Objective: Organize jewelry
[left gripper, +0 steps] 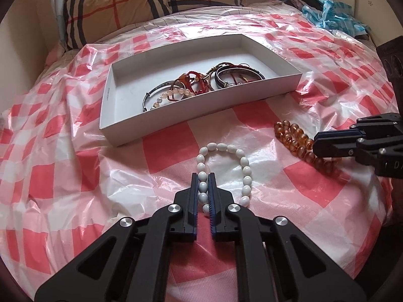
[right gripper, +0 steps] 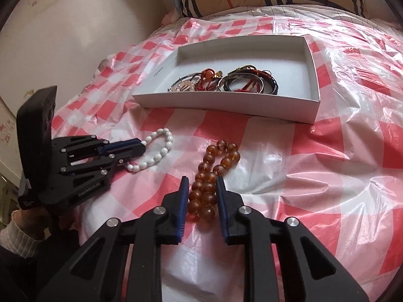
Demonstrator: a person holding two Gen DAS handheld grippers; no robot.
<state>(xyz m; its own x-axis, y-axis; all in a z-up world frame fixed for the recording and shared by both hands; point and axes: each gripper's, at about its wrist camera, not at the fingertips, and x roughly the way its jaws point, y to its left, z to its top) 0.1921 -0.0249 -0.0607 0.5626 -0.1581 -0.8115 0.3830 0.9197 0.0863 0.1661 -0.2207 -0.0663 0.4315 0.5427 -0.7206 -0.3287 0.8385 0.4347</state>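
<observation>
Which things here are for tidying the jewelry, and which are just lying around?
For the job:
- white bead bracelet, pinched by left tool
- amber bead bracelet, pinched by right tool
- white box holding bangles

Just lying about:
- plaid pillow
- blue plastic bag

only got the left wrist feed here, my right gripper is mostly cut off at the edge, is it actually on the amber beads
Observer: Yes. In the right wrist view the right gripper is shut on the amber bracelet, both strands of the loop squeezed between the pads.
Operator: how much of it sticks out past the tips
Observer: The far end of the loop lies beyond them, flat on the checked plastic sheet.
Operator: and who's holding my left one
Observer: A hand in a cream ribbed cuff grips the left gripper, which is shut on the white bracelet.
</observation>
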